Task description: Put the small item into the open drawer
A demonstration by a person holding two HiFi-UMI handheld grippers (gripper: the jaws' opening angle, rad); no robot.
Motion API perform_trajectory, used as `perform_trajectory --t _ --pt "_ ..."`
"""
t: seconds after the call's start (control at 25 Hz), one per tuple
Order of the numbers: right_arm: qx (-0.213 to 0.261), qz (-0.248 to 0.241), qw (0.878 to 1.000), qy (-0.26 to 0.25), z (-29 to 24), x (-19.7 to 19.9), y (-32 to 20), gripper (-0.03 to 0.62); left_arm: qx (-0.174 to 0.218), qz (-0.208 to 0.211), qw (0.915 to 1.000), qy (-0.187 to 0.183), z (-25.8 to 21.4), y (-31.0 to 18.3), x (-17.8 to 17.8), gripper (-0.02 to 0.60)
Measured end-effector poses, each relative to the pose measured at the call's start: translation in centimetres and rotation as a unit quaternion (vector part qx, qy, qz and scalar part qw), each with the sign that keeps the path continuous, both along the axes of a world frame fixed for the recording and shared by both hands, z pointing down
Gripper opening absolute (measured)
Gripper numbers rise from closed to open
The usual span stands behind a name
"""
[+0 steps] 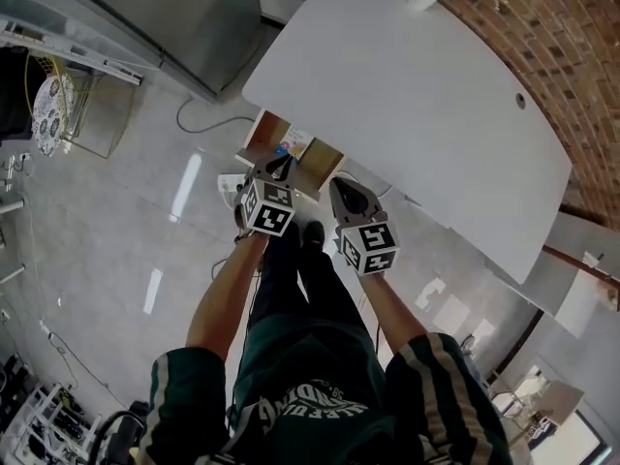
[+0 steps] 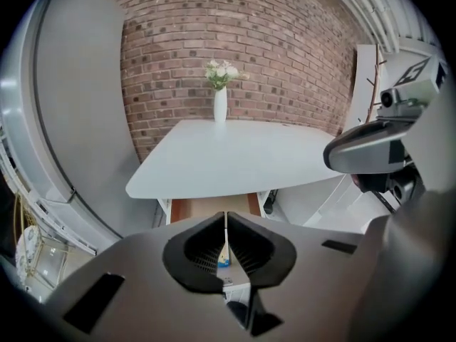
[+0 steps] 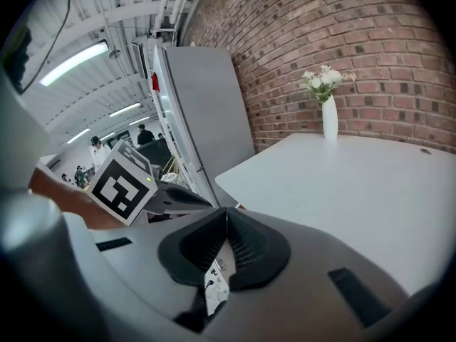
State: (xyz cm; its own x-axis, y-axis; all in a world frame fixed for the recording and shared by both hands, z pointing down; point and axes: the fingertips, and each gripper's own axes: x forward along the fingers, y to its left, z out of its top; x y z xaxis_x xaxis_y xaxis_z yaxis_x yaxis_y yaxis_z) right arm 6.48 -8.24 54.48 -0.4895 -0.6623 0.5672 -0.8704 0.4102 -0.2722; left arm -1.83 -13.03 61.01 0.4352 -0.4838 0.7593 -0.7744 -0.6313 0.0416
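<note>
- The left gripper (image 2: 226,215) has its jaws shut and holds nothing. The right gripper (image 3: 227,211) is shut and empty too.
- The small item (image 2: 224,260) seems to lie in the open drawer (image 1: 325,163), upper middle of the head view, under the white surface (image 1: 407,95).
- Putting it in looks done; next, just keep clear.

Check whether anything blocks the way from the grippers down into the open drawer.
Nothing visible does. The open drawer juts out from under the white table, just beyond the left gripper and right gripper, with open air between. Both grippers are shut with no item in them. Small things lie in the drawer.
</note>
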Motion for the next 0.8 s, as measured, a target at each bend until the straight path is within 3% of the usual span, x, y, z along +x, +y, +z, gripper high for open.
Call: perform_trajectory --t 0.4,0.8 --pt "0.062 0.005 0.998 -0.004 -7.2 0.5 -3.8 0.025 0.067 0.008 0.9976 0.02 -9.5 -2.7 -0.3 0.025" --pt "0.135 0.012 0.991 -0.013 -15.4 1.1 -6.9 0.025 0.154 -0.012 0.9869 0.048 -19.9 -6.7 -1.6 0.025"
